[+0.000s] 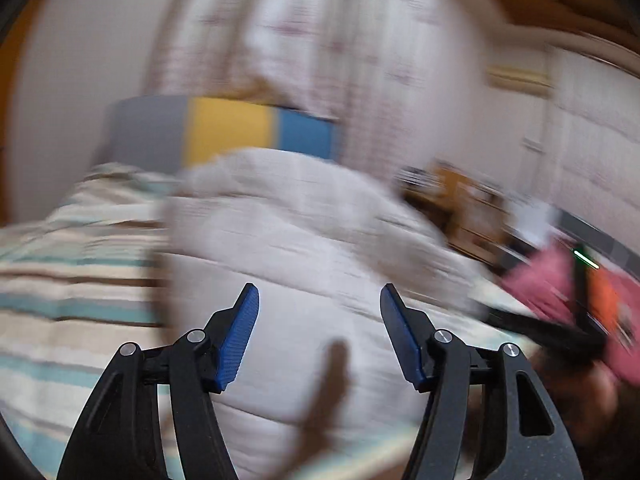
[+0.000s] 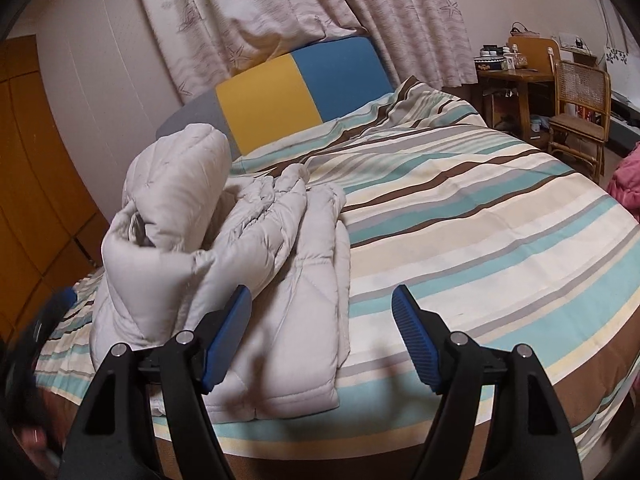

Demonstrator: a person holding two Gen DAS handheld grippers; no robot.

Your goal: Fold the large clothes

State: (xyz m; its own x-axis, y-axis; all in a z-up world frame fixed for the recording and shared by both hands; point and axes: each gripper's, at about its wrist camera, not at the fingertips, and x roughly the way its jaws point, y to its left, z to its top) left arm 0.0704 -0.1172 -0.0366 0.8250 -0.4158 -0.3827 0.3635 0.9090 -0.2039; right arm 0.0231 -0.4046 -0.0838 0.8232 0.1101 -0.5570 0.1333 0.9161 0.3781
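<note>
A pale grey quilted jacket (image 2: 256,248) lies partly folded on the striped bed (image 2: 500,216), with a sleeve or hood part bunched upright at its left. My right gripper (image 2: 322,332) is open and empty, above the jacket's near right edge. In the blurred left wrist view the jacket (image 1: 304,240) fills the middle. My left gripper (image 1: 320,336) is open and empty just above it. The left gripper also shows blurred at the left edge of the right wrist view (image 2: 44,328).
A headboard with grey, yellow (image 2: 268,100) and blue panels stands behind the bed, under patterned curtains (image 2: 280,8). A wooden desk (image 2: 516,80) and cane chair (image 2: 580,112) stand at the right. Pink fabric (image 2: 626,184) sits at the far right edge.
</note>
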